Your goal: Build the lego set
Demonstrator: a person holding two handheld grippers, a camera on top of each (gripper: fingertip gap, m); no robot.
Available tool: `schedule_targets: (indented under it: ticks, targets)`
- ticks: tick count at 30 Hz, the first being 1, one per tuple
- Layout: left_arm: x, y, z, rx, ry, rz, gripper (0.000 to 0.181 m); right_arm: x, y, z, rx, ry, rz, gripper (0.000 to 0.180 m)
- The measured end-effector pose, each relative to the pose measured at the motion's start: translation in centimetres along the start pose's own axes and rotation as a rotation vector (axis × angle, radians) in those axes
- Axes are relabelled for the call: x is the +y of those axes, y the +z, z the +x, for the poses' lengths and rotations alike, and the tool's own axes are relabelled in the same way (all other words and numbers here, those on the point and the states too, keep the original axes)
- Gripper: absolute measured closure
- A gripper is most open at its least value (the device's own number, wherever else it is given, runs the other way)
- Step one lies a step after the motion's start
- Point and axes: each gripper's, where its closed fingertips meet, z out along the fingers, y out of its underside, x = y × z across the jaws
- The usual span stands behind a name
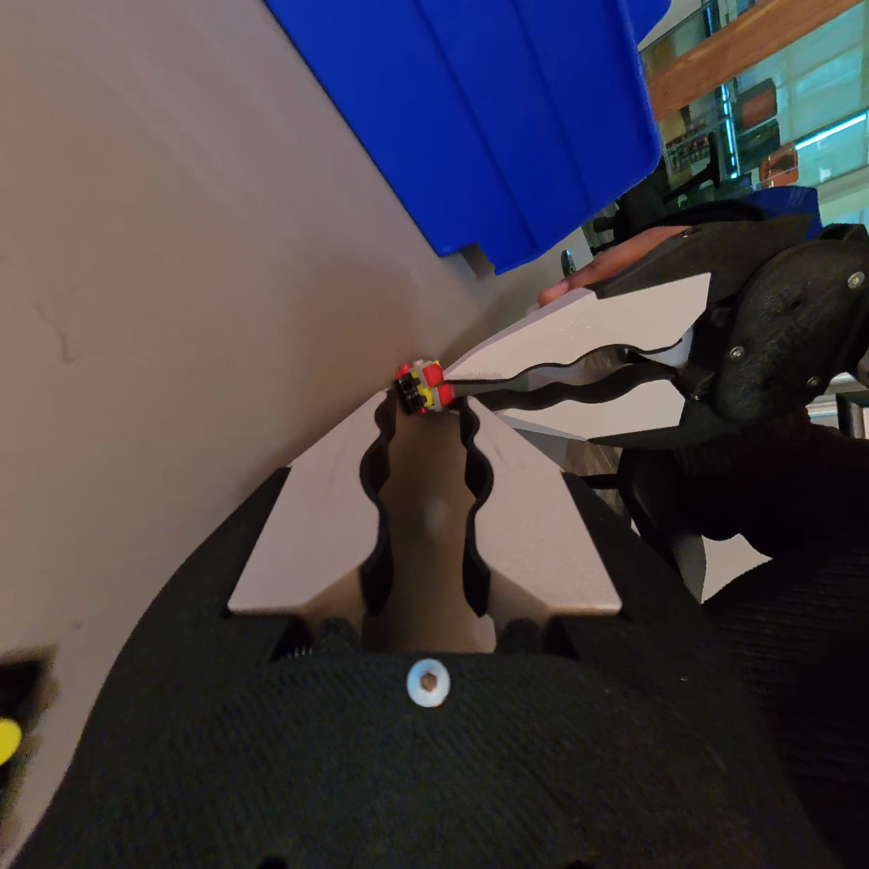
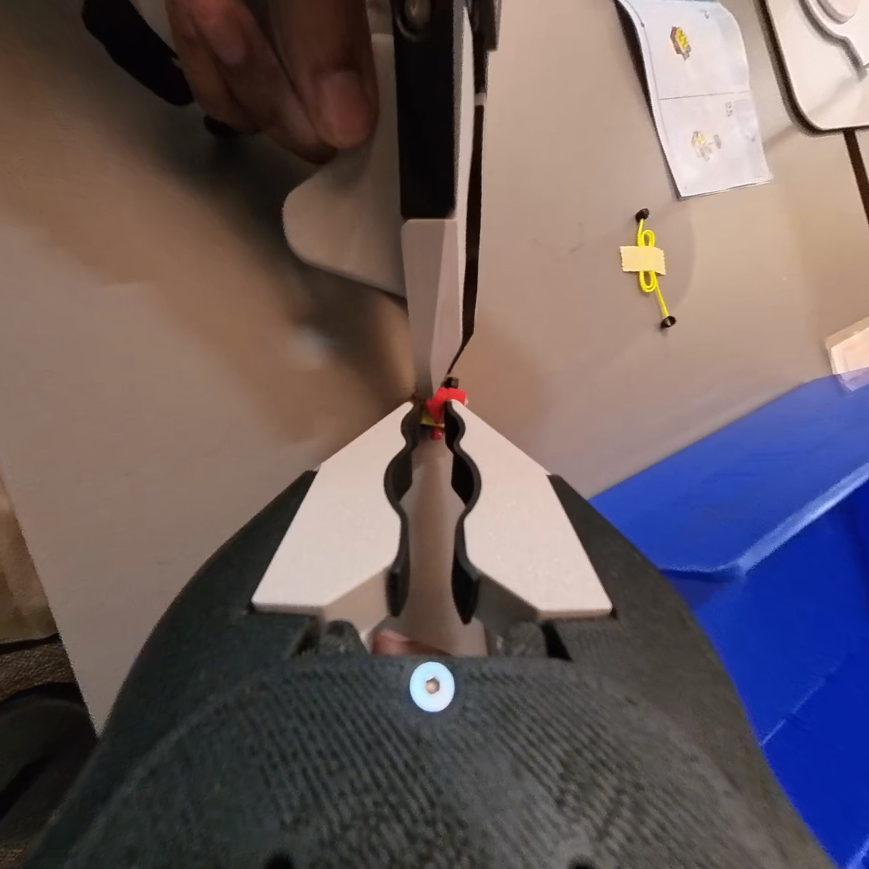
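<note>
A small lego assembly (image 1: 422, 388) of red, yellow, grey and black pieces is held just above the beige table (image 1: 141, 235). My left gripper (image 1: 425, 399) has its two tips against the assembly's sides, jaws set about the assembly's width apart. My right gripper (image 1: 449, 382) comes in from the right and is shut on the assembly's red and grey end. In the right wrist view my right gripper (image 2: 430, 416) pinches the assembly (image 2: 437, 405) at the tips. My left gripper (image 2: 435, 383) comes down from the top onto it, held by a hand (image 2: 291, 80).
A blue bin (image 1: 470, 117) stands close behind the work spot, and it also shows in the right wrist view (image 2: 752, 541). An instruction sheet (image 2: 705, 94), a taped yellow cord (image 2: 645, 263) and a white tray (image 2: 827, 56) lie on the table. The tips of both grippers are at nearly the same place.
</note>
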Motion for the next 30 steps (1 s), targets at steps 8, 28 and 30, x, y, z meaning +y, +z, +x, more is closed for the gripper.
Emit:
schedule_targets:
  ticks: [8,28,30]
  targets:
    - [-0.2,0.1,-0.2,-0.011,-0.002,-0.013,0.161,-0.2,0.1,0.1,0.004,-0.008,0.003,0.171]
    - [-0.5,0.2,-0.5,-0.025,-0.007,-0.016,0.162,-0.7,-0.5,1.0,0.025,0.137,0.107,0.176]
    - [-0.6,0.2,-0.5,-0.025,-0.007,-0.016,0.162,-0.7,-0.7,1.4,0.043,0.151,0.112,0.175]
